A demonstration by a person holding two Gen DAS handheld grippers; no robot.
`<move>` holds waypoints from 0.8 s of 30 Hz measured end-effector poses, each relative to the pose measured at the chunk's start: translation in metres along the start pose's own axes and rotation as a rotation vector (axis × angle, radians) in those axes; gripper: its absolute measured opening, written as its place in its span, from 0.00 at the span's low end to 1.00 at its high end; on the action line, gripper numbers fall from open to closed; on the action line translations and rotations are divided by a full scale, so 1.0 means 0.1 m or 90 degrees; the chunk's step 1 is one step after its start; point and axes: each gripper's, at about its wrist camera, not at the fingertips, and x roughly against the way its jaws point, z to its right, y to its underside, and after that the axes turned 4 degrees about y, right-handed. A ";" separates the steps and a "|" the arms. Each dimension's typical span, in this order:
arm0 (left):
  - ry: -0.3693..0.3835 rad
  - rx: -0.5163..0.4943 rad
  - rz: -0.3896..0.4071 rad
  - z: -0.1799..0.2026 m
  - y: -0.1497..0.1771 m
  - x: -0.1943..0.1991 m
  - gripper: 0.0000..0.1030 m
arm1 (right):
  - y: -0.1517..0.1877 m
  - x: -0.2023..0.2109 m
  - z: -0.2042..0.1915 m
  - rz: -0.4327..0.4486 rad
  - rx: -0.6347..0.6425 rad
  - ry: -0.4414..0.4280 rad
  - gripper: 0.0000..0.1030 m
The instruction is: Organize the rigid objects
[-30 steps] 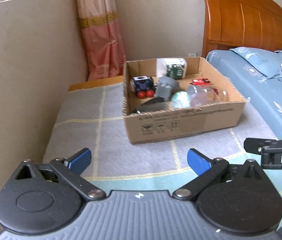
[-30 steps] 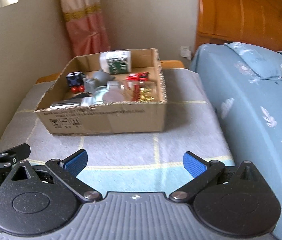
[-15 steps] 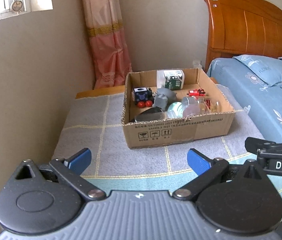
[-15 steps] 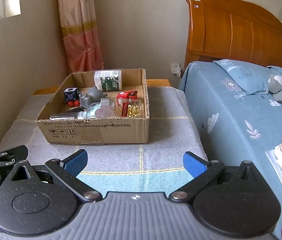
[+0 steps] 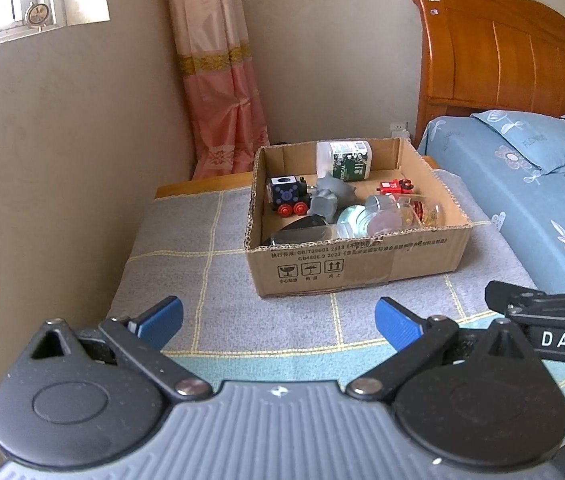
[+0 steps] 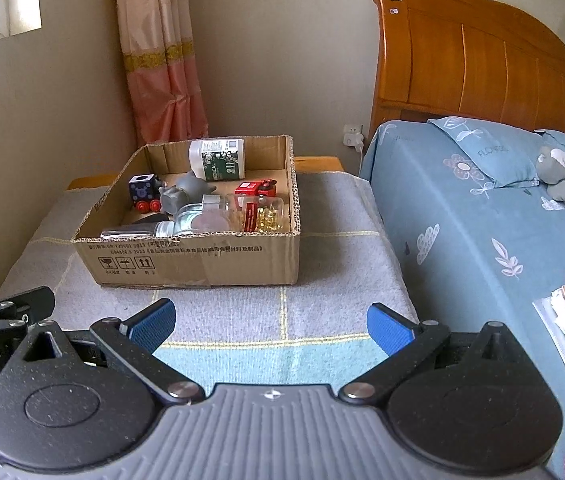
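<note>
The box [image 5: 358, 268] of toys and jars sits on the blanket-covered desk [image 5: 202, 280]. Both the left gripper [image 5: 278, 318] and right gripper [image 6: 270, 322] are held wide, empty. The glass jar [image 6: 260, 212], judged slippery and fragile, is best taken across its body.

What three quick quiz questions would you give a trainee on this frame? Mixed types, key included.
1. True or false: the left gripper is shut on a toy.
2. Multiple choice: the white bottle with the green label lies A) on the bed, B) at the back of the cardboard box, C) on the blanket outside the box.
3. Fill in: the blue toy train has ___ wheels.

Key
1. False; its jaws are open and hold nothing, like the right gripper.
2. B
3. red
</note>
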 end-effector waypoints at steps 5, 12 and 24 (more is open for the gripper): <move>0.000 0.000 0.001 0.00 0.00 0.00 0.99 | 0.00 -0.01 -0.02 -0.002 0.002 0.000 1.00; 0.000 0.001 0.000 -0.01 0.00 0.00 0.99 | 0.01 0.00 -0.04 -0.003 0.005 -0.002 1.00; 0.000 0.002 0.000 -0.02 -0.01 0.01 0.99 | -0.01 0.02 -0.05 0.001 0.008 -0.004 1.00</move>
